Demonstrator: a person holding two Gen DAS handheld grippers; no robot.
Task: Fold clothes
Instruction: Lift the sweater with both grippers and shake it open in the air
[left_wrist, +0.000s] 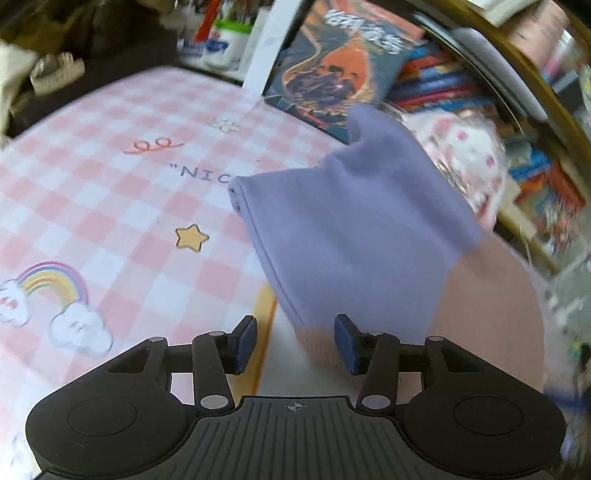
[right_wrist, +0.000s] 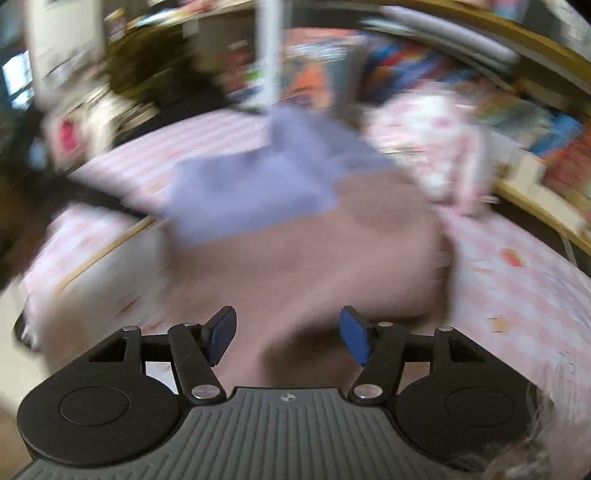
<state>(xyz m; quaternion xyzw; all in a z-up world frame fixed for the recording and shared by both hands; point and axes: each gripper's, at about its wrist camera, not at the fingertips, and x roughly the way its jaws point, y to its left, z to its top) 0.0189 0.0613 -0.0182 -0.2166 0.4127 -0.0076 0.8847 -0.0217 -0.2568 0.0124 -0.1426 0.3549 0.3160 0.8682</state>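
Nearest the lenses, my left gripper (left_wrist: 294, 341) and my right gripper (right_wrist: 288, 334) both hang with fingers spread wide, gripping nothing. Just beyond them lies the dusty-pink garment (right_wrist: 303, 251), spread flat on the pink checked tablecloth (left_wrist: 110, 206); my left fingers frame its near edge, my right fingers hover above its middle. On top of it, further off, rests the lilac garment (left_wrist: 354, 229), folded into a thick pad with one corner rising toward the back. Past that sits a white, pink-spotted bundle (left_wrist: 469, 162), and behind everything, shelves of books (left_wrist: 439, 85).

My right view is heavily smeared, so I cannot tell exactly how the pink cloth's edges run there. By my reckoning the lilac piece is done and the pink one is next. To fold it cleanly, I should take two corners of one edge, one in each gripper, pinching only a single layer, lift evenly, and carry that edge across without dragging the lilac pad askew.
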